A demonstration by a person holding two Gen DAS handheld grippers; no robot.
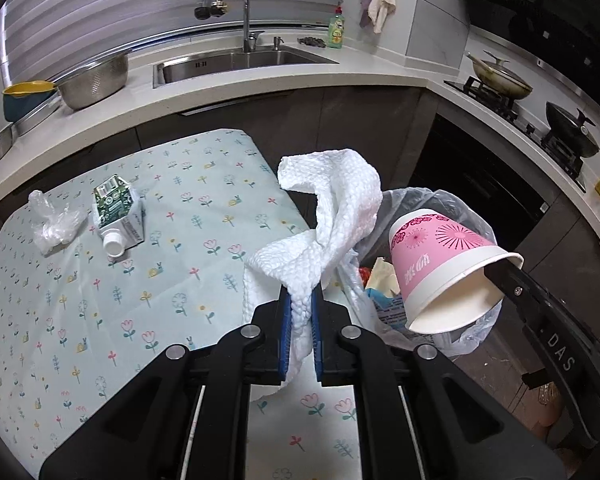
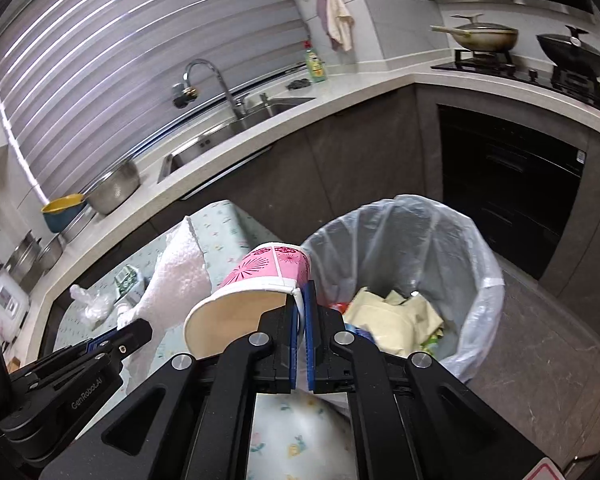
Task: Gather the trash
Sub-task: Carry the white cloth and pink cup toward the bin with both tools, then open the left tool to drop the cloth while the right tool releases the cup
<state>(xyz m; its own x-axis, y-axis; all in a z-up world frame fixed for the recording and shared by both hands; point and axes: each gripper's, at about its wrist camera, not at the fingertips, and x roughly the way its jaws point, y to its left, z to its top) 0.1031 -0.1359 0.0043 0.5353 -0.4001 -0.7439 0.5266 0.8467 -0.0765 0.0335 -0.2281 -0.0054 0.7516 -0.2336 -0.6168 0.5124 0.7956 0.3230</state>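
We take the lined bin [image 2: 472, 240] as our landmark. The left gripper [image 1: 302, 312] has its jaws clamped on a white paper towel [image 1: 340, 216], which hangs up and over beside the bin's near rim, above the table edge. The right gripper [image 2: 300, 320] has its jaws pinched together on the rim wall of a pink paper cup [image 2: 260, 276], held tilted just short of the bin mouth. Away from the bin, well back on the flowered tablecloth [image 1: 100, 320], a small carton [image 1: 120, 216] and a crumpled plastic wrapper [image 1: 52, 220] lie uncollected.

Risks as we judge them: the cup is held by a thin edge only, so it may twist free and fall outside the bin. The loose towel could snag the bag liner or drape over the rim. Whether the cup's mouth clears the rim we cannot quite tell from these angles.
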